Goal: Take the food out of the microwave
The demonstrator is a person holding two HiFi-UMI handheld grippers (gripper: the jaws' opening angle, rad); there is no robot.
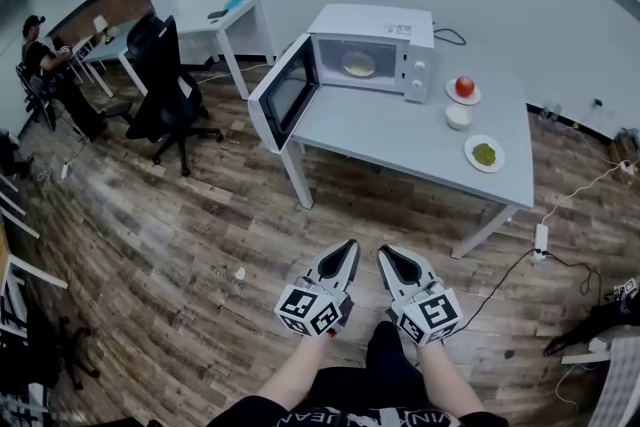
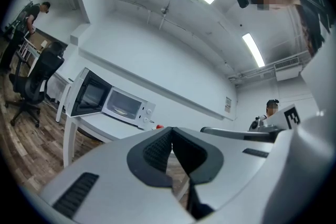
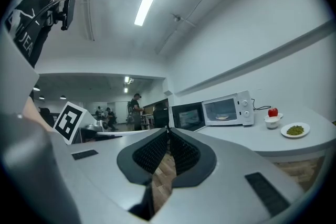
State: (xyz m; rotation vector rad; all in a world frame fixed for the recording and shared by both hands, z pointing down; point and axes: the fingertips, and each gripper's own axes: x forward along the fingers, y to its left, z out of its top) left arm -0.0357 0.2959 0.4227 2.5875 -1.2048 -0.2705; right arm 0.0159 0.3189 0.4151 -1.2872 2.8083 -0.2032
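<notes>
A white microwave [image 1: 372,53] stands on a grey table [image 1: 400,130] with its door [image 1: 285,93] swung open to the left. Inside it lies a plate of pale food [image 1: 358,65], also seen in the right gripper view as the plate [image 3: 221,117]. My left gripper [image 1: 349,244] and right gripper [image 1: 383,252] hang side by side over the wooden floor, well short of the table, both pointing level toward it. The left gripper [image 2: 171,131] and right gripper [image 3: 168,131] have their jaws together with nothing between them.
On the table right of the microwave are a plate with a red fruit [image 1: 464,88], a white bowl [image 1: 458,116] and a plate of green food [image 1: 484,154]. A black office chair [image 1: 165,80] and a white desk [image 1: 235,20] stand left. A power strip [image 1: 540,237] lies on the floor.
</notes>
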